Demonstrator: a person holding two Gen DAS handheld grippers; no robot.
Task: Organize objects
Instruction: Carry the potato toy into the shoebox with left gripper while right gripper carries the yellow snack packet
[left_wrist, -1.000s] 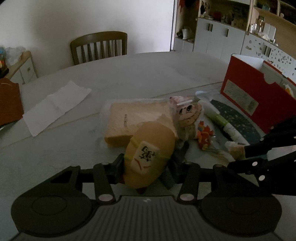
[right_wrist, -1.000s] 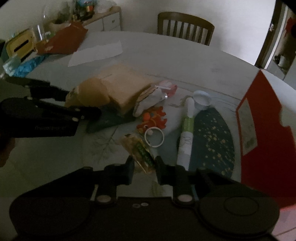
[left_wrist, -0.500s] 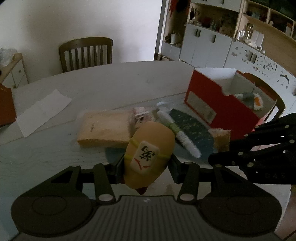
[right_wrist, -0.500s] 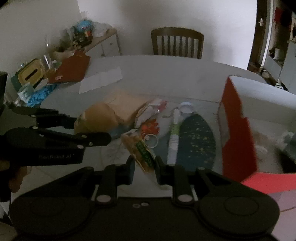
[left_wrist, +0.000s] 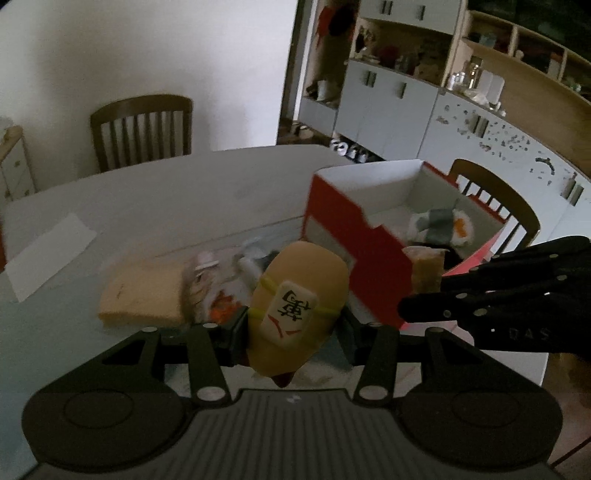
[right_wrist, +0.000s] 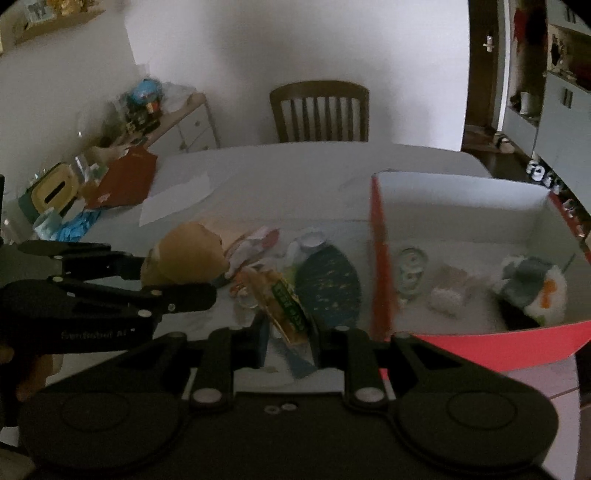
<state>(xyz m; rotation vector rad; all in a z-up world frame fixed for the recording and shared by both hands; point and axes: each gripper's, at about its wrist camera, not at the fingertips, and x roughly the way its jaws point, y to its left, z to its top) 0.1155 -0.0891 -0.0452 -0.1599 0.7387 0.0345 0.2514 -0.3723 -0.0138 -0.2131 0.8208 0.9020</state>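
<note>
Both fingers pinch: left (left_wrist: 293, 326) tan plush w/ tile (left_wrist: 299, 314), right (right_wrist: 290, 338) snack pkt (right_wrist: 284, 302).

Black screw-studded left gripper (left_wrist: 291, 332)

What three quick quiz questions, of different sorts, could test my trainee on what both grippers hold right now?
1. True or false: the left gripper is shut on the tan oval plush toy with a mahjong-tile patch.
2. The right gripper grips: A) the white tube, B) the small green-labelled snack packet, C) nothing.
3. Fill in: the open red cardboard box with a white inside already holds a grey-and-white ____ toy.

Key: 1 true; 2 B; 3 plush.
</note>
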